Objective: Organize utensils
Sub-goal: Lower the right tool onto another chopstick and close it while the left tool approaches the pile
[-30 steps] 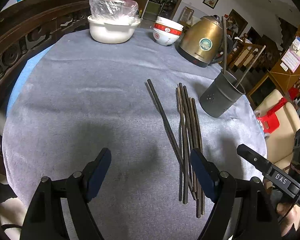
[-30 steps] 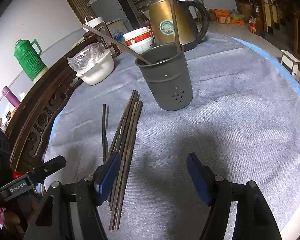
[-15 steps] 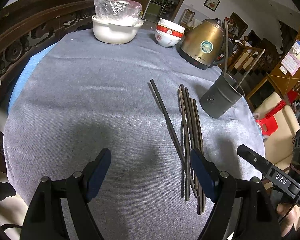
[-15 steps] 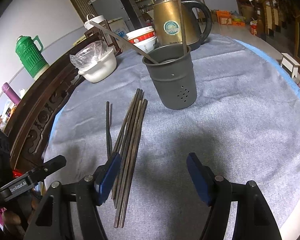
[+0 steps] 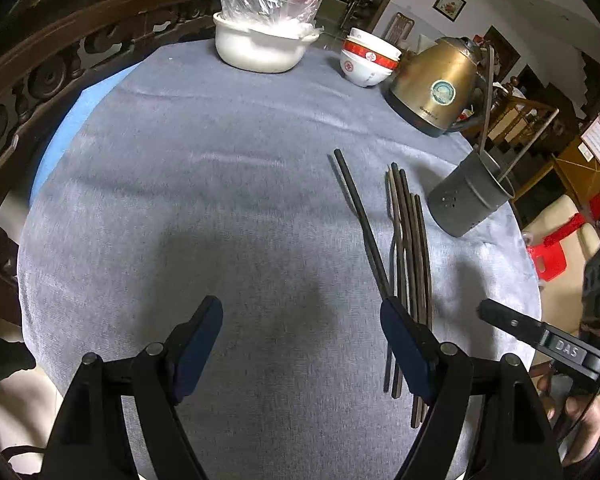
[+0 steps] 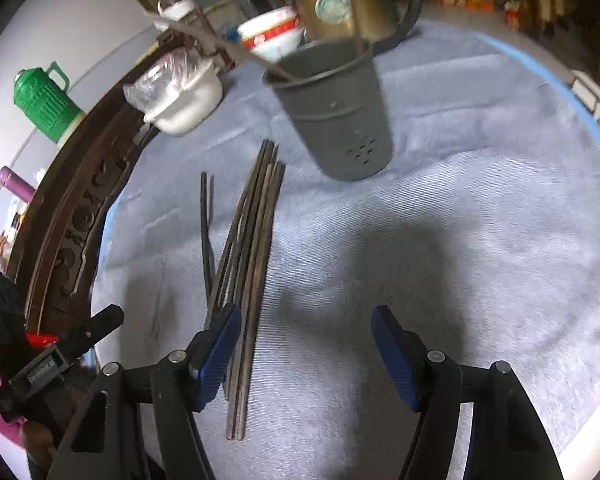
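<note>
Several dark chopsticks (image 5: 410, 240) lie in a loose bundle on the grey tablecloth; they also show in the right wrist view (image 6: 252, 248). A dark grey perforated holder cup (image 5: 468, 200) stands to their right with two chopsticks in it; it also shows in the right wrist view (image 6: 336, 112). My left gripper (image 5: 302, 320) is open and empty, its right finger over the bundle's near end. My right gripper (image 6: 306, 326) is open and empty, its left finger over the bundle's near end.
A white pot with a plastic bag (image 5: 260, 36), stacked red-and-white bowls (image 5: 366, 60) and a brass kettle (image 5: 432, 88) stand at the table's far side. A carved wooden chair back (image 5: 40, 72) curves along the left. A green thermos (image 6: 44, 100) stands beyond it.
Both grippers have moved forward and lower toward the table. The holder cup and chopsticks look nearer in the right wrist view, which is now blurred. Both stay open.
</note>
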`<state>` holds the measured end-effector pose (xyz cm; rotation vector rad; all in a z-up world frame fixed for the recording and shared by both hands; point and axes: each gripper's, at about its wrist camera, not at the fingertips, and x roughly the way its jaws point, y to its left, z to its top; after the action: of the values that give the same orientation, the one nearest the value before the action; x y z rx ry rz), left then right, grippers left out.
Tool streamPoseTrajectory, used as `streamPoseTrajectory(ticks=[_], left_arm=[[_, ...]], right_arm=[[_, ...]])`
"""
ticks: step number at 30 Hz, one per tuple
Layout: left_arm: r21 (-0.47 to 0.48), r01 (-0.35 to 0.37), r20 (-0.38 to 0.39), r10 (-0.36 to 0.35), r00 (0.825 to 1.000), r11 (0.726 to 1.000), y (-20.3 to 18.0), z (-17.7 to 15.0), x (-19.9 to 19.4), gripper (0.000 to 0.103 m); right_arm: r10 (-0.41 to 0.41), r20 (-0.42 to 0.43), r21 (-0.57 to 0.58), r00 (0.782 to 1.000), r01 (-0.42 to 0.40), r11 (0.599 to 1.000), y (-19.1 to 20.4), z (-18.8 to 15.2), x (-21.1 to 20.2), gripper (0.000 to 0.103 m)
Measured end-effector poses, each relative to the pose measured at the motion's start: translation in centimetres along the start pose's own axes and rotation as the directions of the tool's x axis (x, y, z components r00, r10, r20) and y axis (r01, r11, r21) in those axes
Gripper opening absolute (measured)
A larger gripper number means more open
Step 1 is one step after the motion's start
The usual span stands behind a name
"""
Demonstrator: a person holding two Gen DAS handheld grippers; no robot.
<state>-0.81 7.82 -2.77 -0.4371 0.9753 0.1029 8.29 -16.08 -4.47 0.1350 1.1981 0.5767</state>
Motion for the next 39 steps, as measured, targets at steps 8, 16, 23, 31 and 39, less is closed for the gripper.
streamPoseTrajectory(ticks=[8,16,23,31,39], left_arm=[[-0.001,-0.002,-0.015,0.002,1.0,1.0,0.5,-0.1,0.5,0.081],[-0.014,0.013,-0.029,-0.013,0.999,1.0,1.2,0.1,1.0,0.081],[0.004,0.028,-0.065,-0.027,0.997,1.0,0.0,1.8,2.0,0.081],[-0.096,0.023,-0.242,-0.045,0.969,0.995,-2.7,7.1,6.9,0.081],[-0.155,-0.058,-0.334,0.003,0.943,0.986,-4.4,7.4,9.4,0.067]], right_arm=[[-0.028,-0.067,-0.007,0.997,0.028,1.0,2.0,2.3,3.9,0.038],[-0.072,-0.106,-0.046,0.992,0.068,0.997,3.1,2.8,5.8,0.02],[-0.104,-0.157,-0.091,0.982,0.09,0.992,2.9,2.9,5.9,0.008],[-0.114,-0.17,-0.145,0.979,0.089,0.985,3.5,4.2,6.6,0.009],[-0.071,-0.167,-0.137,0.983,0.048,0.989,1.9,3.1,5.6,0.008]])
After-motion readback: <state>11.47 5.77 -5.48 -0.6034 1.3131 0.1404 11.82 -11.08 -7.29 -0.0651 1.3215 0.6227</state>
